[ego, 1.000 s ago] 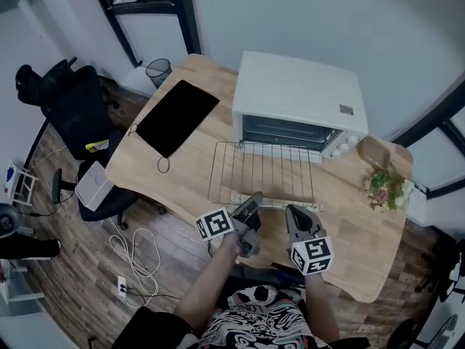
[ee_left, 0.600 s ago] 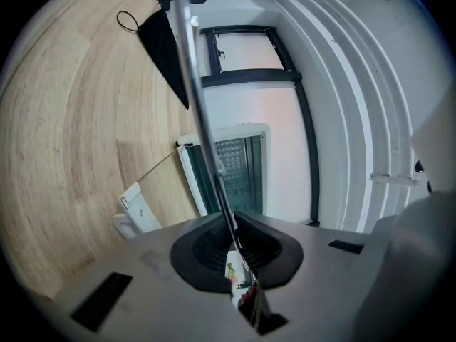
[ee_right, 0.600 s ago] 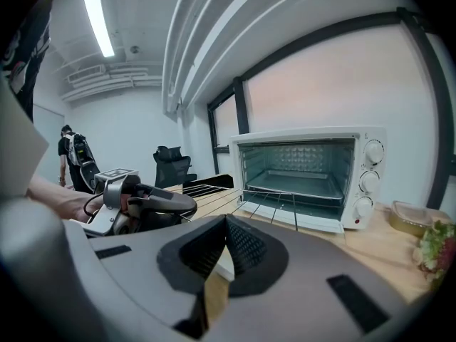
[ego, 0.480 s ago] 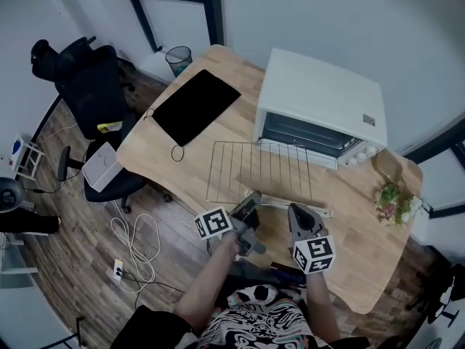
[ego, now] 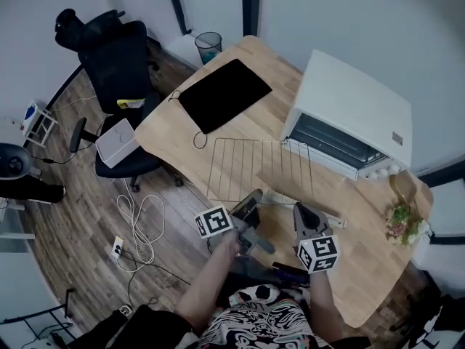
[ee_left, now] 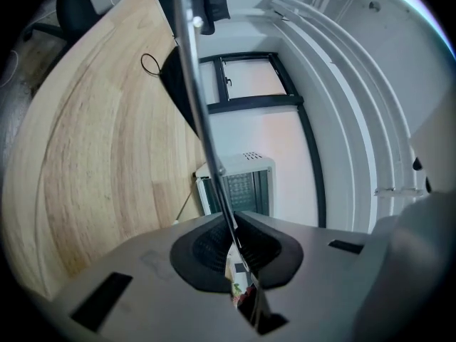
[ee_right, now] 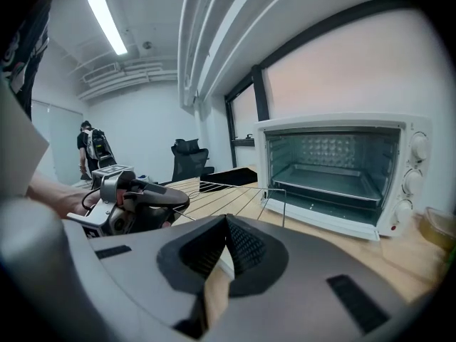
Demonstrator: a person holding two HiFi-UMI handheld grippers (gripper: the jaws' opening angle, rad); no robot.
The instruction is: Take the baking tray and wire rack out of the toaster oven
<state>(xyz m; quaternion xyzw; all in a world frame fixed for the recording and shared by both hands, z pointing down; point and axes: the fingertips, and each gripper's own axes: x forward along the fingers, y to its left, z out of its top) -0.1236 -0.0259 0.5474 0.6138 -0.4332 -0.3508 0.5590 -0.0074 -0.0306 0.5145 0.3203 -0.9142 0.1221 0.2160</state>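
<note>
The wire rack [ego: 258, 169] lies flat over the wooden table [ego: 363, 253], in front and to the left of the white toaster oven [ego: 356, 115]. My left gripper [ego: 253, 199] is shut on the rack's near edge. In the left gripper view a rack wire [ee_left: 197, 98] runs straight between the closed jaws of the left gripper [ee_left: 232, 237]. My right gripper [ego: 301, 211] is shut beside it, at the handle [ego: 323, 215] of the oven's open door; whether it touches it I cannot tell. In the right gripper view the baking tray [ee_right: 324, 182] sits inside the oven [ee_right: 342, 169].
A black mat [ego: 224, 94] with a cable loop lies at the table's far left. A plant [ego: 403, 224] and a small bowl [ego: 401, 185] stand right of the oven. An office chair [ego: 120, 64] and a bin [ego: 208, 46] stand on the floor beyond.
The rack has slid left and nearer, away from the oven mouth, with the left gripper still closed on it. The head view has swung, so the oven sits further right.
</note>
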